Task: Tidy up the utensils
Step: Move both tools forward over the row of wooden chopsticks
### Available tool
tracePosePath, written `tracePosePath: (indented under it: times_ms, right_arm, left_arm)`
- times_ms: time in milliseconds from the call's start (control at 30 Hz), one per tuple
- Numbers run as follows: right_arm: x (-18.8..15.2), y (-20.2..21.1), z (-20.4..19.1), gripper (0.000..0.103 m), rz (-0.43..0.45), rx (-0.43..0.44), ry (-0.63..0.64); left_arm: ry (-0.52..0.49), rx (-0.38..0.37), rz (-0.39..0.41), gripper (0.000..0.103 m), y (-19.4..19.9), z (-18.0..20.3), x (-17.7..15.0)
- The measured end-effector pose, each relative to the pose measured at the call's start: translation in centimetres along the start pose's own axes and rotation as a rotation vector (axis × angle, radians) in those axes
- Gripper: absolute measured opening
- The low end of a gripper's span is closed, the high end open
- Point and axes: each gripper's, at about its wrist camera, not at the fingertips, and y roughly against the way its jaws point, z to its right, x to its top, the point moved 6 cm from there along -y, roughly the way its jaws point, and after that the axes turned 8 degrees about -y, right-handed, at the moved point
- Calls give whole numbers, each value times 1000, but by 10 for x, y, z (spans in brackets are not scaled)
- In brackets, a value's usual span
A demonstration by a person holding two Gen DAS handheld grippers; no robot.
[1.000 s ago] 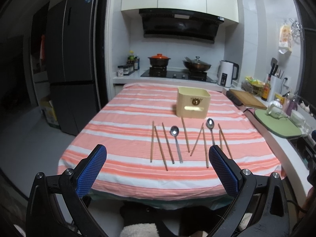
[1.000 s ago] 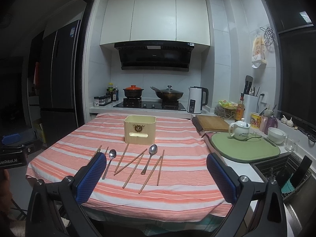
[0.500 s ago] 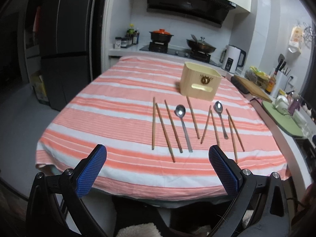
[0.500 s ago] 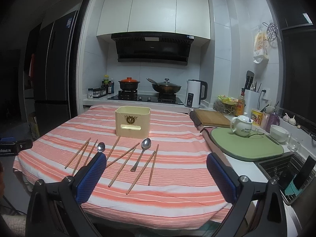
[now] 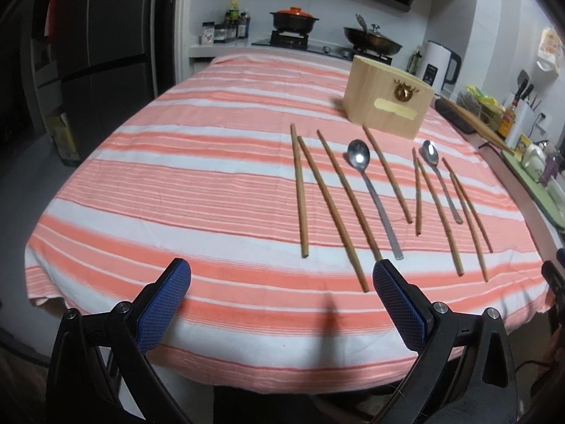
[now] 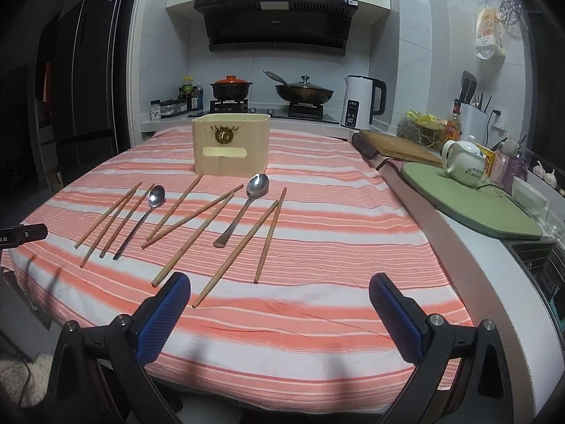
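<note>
Several wooden chopsticks (image 5: 302, 190) and two metal spoons lie side by side on the striped tablecloth (image 5: 176, 183). One spoon (image 5: 374, 194) is near the middle, the other spoon (image 5: 439, 176) further right. A beige wooden utensil box (image 5: 386, 100) stands behind them. In the right wrist view I see the same chopsticks (image 6: 270, 233), spoon (image 6: 243, 208), second spoon (image 6: 141, 219) and box (image 6: 231, 146). My left gripper (image 5: 282, 296) is open and empty above the table's near edge. My right gripper (image 6: 279, 304) is open and empty, just short of the nearest chopstick ends.
A counter with a green mat (image 6: 469, 205), white teapot (image 6: 464, 160) and cutting board (image 6: 395, 145) runs along the table's right side. A stove with pots (image 6: 268, 92) and a kettle (image 6: 360, 106) is behind. A dark fridge (image 5: 102, 46) stands left.
Both grippers have moved forward and lower toward the table. The utensils now look larger and closer. Nothing on the table has moved.
</note>
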Motion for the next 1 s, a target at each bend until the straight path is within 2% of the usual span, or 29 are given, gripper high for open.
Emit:
tracePosePath:
  times_ms: [400,533,733,800,1000]
  right_arm:
    - [-9,-57,-2,103,-62,18,-19]
    - [-17,-75,-1,103,-84,21,-15]
    - [-25,-94,-6,82,-127,37,-13]
    - [-26,-97,-8,69,-132,42,-10]
    - [-28,-100,-8,67,-129,54,-29]
  left_arm:
    - [-67,70,-82,102,-57,6,-2]
    - [-86,99,-55,103,-59,7,-3]
    - [-74,119,-37,103,-58,7,-4]
    - [-69,120,-39,103,-55,6,-6]
    - [-81,81,-29,98,-49,10,-8]
